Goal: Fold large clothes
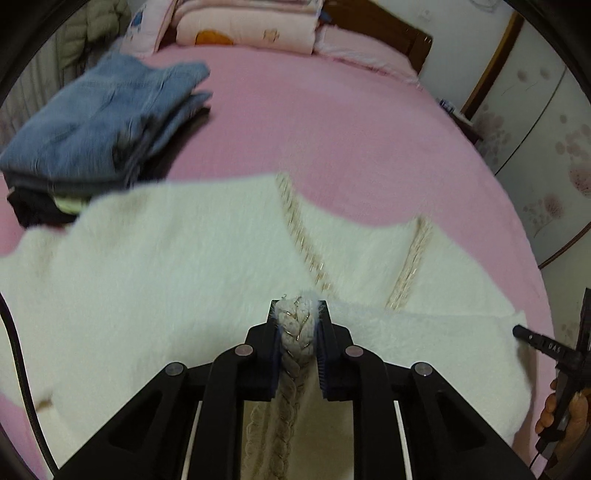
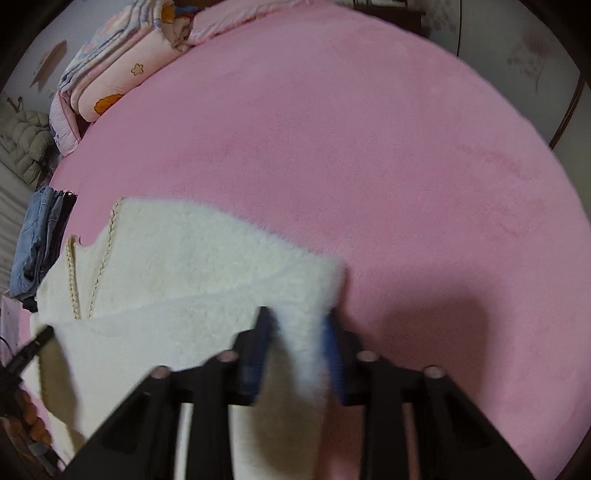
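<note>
A fluffy white garment [image 1: 177, 258] with beige braided trim lies on the pink bed, its near part lifted and folded over. My left gripper [image 1: 298, 306] is shut on the braided trim edge [image 1: 295, 332] of the garment. My right gripper [image 2: 299, 317] is shut on the garment's fluffy right edge [image 2: 306, 332] and holds it above the bed; the rest of the white garment [image 2: 192, 266] spreads to the left. The right gripper's tip also shows in the left wrist view [image 1: 532, 338].
The pink bed cover [image 1: 332, 129] [image 2: 369, 166] stretches ahead. A stack of folded jeans and dark clothes [image 1: 99, 125] [image 2: 40, 236] sits at the left. Folded pink quilts [image 1: 243, 26] [image 2: 122, 74] lie at the headboard. A wardrobe [image 1: 546, 129] stands on the right.
</note>
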